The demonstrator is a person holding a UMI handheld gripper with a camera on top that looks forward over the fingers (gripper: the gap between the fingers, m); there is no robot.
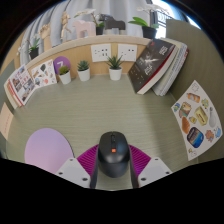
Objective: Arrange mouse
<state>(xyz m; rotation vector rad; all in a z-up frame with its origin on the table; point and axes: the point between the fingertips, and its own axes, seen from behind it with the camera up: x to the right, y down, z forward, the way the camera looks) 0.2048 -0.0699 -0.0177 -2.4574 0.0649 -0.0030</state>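
Far off to the claw's left, a picture book (28, 82) is leaning against the wall, and closer in on that same side a round lilac mat (46, 148) is lying flat on the desk (120, 110), just off the left finger (78, 170).

The claw (113, 172) itself is sitting spread pretty wide, and the black mouse (113, 153) with the orange scroll wheel is resting on the desk right between the two fingers. The purple pads (146, 161) are showing on either side of it, close to its flanks, but I honestly can't tell if they're pressing on it or just sitting beside it.

Straight ahead of the mouse there's a good stretch of bare green desk running to the back wall, where three small potted plants (85, 70) are lined up under some wall sockets (113, 50).

Ahead and to the right, a magazine (153, 66) is propped against the wall, and nearer on the right a colourful sheet (198, 120) is lying by the desk edge.
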